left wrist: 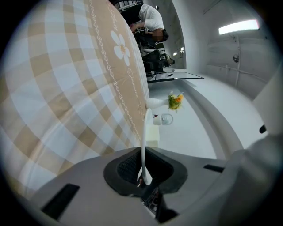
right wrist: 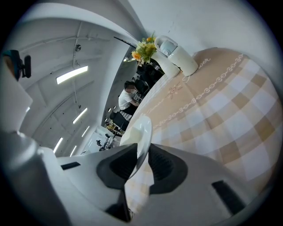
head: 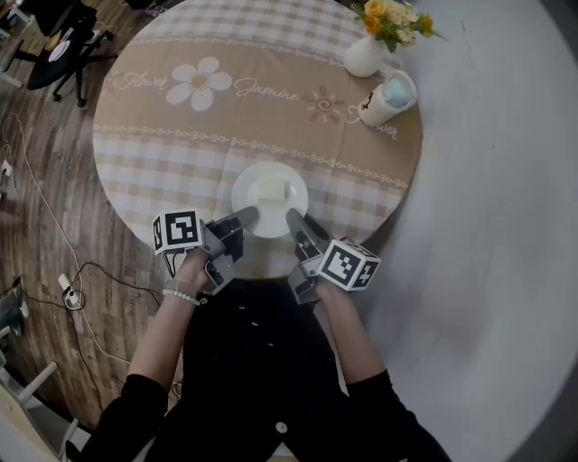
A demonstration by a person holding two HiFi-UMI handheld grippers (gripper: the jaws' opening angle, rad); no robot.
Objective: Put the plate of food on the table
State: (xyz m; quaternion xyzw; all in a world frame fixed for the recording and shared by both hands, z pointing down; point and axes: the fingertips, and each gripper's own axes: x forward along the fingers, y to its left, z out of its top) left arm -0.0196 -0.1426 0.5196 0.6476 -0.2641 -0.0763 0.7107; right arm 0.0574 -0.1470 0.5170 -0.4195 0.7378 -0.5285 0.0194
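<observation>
From the head view we see a round white plate (head: 269, 194) at the near edge of a round bench (head: 181, 153) covered in a beige-and-white checked cloth with a flower print. A pale cream rectangular block of food (head: 272, 190) lies in the middle of the plate. The left claw (head: 242, 219) meets the plate's rim from the near left and the right claw (head: 296, 221) from the near right, each carried in one of the person's hands. At the far right of the bench stand a white vase (head: 366, 56) of yellow and orange flowers (head: 395, 20) and a white mug (head: 388, 97). A black office chair (head: 63, 45) stands on the wooden floor (head: 36, 180) beyond.

In the left gripper view we see the plate (left wrist: 145, 132) edge-on, as a thin white line close to the checked cloth. Whether it touches the cloth we cannot tell. The left claw (left wrist: 143, 165) is clamped on the rim, dark pads on both sides. The food (left wrist: 153, 134) shows as a cream block on the plate's upper face, with the mug (left wrist: 164, 119), vase (left wrist: 154, 103) and flowers (left wrist: 175, 100) beyond it. A person in a white top (left wrist: 150, 20) sits far off.

In the right gripper view the right claw (right wrist: 140, 163) grips the opposite rim of the plate (right wrist: 140, 132), whose glossy white curve rises out of the pads. The checked cloth of the bench (right wrist: 230, 114) spreads to the right, with the mug (right wrist: 181, 59) and flowers (right wrist: 143, 49) at its far edge.
</observation>
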